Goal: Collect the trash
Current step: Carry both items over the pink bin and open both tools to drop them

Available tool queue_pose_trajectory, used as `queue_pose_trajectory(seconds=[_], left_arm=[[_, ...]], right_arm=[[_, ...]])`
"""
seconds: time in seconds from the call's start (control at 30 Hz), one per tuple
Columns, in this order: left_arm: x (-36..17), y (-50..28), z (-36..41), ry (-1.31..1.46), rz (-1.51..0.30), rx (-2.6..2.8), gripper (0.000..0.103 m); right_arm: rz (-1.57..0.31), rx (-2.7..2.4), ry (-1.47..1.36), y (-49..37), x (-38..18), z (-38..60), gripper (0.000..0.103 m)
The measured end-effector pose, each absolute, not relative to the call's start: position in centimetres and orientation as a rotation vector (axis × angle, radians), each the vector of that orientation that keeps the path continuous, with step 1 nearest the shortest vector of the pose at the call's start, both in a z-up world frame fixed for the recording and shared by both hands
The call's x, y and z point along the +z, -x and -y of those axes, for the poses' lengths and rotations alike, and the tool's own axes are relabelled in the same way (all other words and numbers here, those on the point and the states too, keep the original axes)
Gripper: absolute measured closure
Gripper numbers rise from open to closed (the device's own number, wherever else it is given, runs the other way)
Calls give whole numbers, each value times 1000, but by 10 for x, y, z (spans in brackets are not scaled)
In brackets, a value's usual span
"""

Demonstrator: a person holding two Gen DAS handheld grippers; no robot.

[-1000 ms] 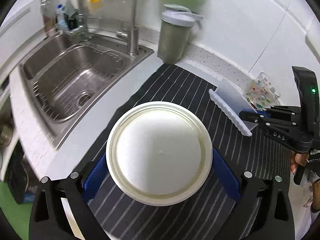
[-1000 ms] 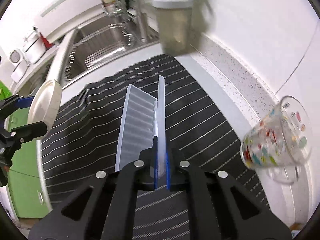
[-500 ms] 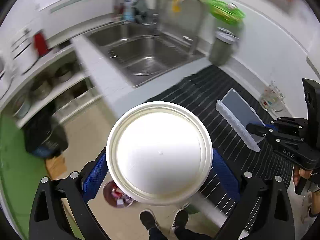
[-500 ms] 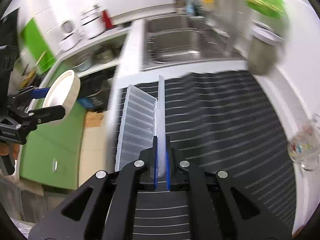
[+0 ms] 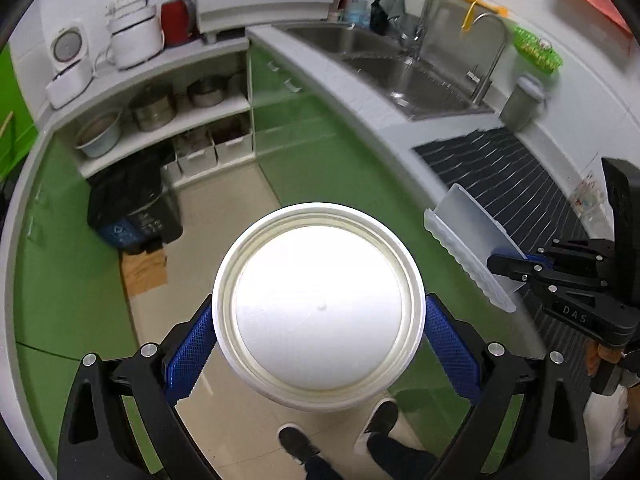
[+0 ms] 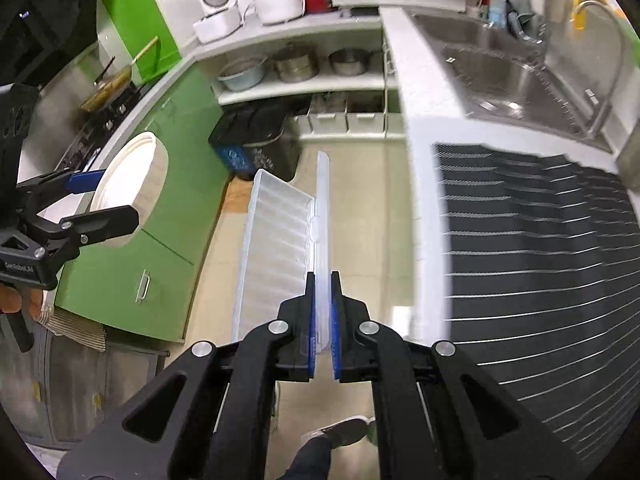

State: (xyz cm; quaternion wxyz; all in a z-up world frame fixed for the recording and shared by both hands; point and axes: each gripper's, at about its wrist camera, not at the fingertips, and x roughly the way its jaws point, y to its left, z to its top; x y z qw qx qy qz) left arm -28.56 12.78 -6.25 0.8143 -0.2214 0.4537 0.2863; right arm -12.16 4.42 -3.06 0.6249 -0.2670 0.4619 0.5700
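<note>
My left gripper [image 5: 318, 320] is shut on a round white paper bowl [image 5: 318, 304], gripped at its sides and held in the air above the kitchen floor; it also shows in the right wrist view [image 6: 128, 190]. My right gripper [image 6: 322, 308] is shut on the edge of a clear ribbed plastic tray [image 6: 276, 240], also held over the floor; the tray shows in the left wrist view [image 5: 472, 252]. A black trash bin [image 5: 134, 204] with a dark bag stands on the floor under the shelves, also in the right wrist view [image 6: 260, 140].
The counter with a black striped mat [image 6: 540, 248] and a steel sink [image 5: 404, 76] is to the right. Green cabinets [image 6: 160, 216] line the left. Shelves hold pots [image 5: 152, 108]. Cardboard [image 5: 144, 272] lies by the bin. The person's shoes [image 5: 300, 444] are below.
Both grippers have swung left, away from the counter and mat, carrying the bowl and the tray out over the floor. The bin and the shelves have come into view.
</note>
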Motion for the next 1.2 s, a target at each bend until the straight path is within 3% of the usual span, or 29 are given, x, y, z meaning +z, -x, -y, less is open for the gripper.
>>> queue_pose_trajectory(seconds=[0.17,0.6,0.87,1.2], left_arm=[[-126,306,-156,514,-1007,575,9],[-366,313,-195,599,-1045,532,9],[-415,315,-208,638,-1044,567,6],[-411,346,-218,682,-1018,634,6]], right_arm=[[-1097,1278,623,149,-82,-70,98],[-1116,1230,680,164,-280,-96,98],[-1125,1227,698,161,-326,-99,98],[-1157,1280,737,180,-357,-119,98]])
